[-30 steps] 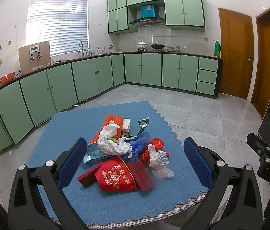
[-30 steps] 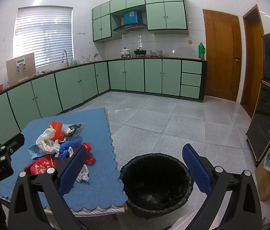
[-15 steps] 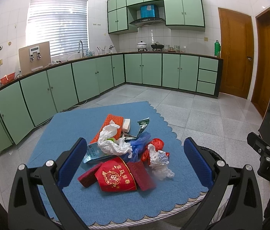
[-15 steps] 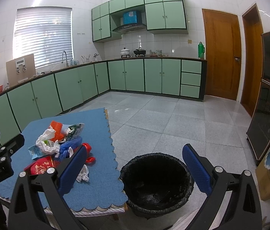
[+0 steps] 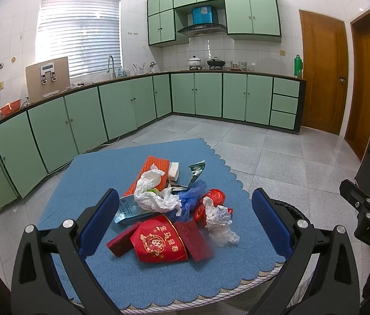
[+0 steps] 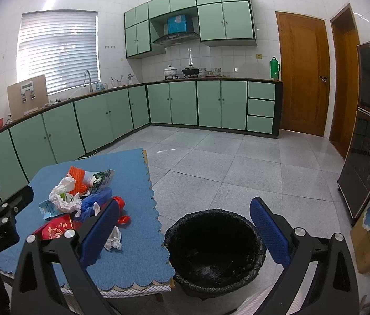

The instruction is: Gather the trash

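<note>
Trash (image 5: 174, 212) lies heaped mid-table on the blue cloth (image 5: 93, 178), your right gripper's finger hiding part of it: a flattened red cup (image 5: 158, 241) with its rim facing you, crumpled white tissue (image 5: 153, 194), blue plastic. Your left gripper (image 5: 185, 223) and right gripper (image 6: 185, 231) both gape wide, empty, above the black-lined bin (image 6: 213, 249).

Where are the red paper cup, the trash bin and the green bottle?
red paper cup (image 5: 158, 242), left wrist view, printed side
trash bin (image 6: 215, 214), right wrist view, far rim
green bottle (image 6: 274, 68), right wrist view, body
</note>
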The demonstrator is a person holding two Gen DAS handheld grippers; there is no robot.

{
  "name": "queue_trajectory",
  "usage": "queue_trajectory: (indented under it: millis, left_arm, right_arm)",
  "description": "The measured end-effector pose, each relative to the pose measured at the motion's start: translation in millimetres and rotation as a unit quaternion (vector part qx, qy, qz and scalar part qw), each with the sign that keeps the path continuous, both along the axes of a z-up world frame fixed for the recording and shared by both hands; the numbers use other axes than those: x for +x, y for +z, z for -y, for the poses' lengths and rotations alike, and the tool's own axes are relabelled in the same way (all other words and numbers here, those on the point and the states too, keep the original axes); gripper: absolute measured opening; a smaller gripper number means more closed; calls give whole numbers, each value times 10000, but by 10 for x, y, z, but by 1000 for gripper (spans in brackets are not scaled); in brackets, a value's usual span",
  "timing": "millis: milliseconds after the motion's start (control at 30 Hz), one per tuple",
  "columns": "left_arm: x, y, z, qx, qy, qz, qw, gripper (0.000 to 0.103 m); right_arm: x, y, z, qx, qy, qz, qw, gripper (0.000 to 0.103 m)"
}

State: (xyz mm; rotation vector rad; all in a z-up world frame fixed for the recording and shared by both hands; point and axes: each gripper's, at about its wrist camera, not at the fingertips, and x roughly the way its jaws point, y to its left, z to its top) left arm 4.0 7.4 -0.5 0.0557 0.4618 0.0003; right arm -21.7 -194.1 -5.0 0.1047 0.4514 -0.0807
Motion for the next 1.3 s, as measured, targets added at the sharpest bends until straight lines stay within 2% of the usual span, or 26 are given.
queue_trajectory:
  millis: [900, 1067, 1300]
  left_arm:
    - [25, -48, -48, 16, 12, -29, 10000, 98]
    - [80, -73, -234, 58, 147, -2, 9999, 98]
    - [144, -252, -642, 111, 573, -154, 9982, 98]
  right_arm:
    - [18, -30, 17, 28, -28, 22, 10000, 97]
    - [70, -75, -35, 29, 88, 45, 9999, 97]
    - [289, -259, -239, 65, 389, -29, 9992, 97]
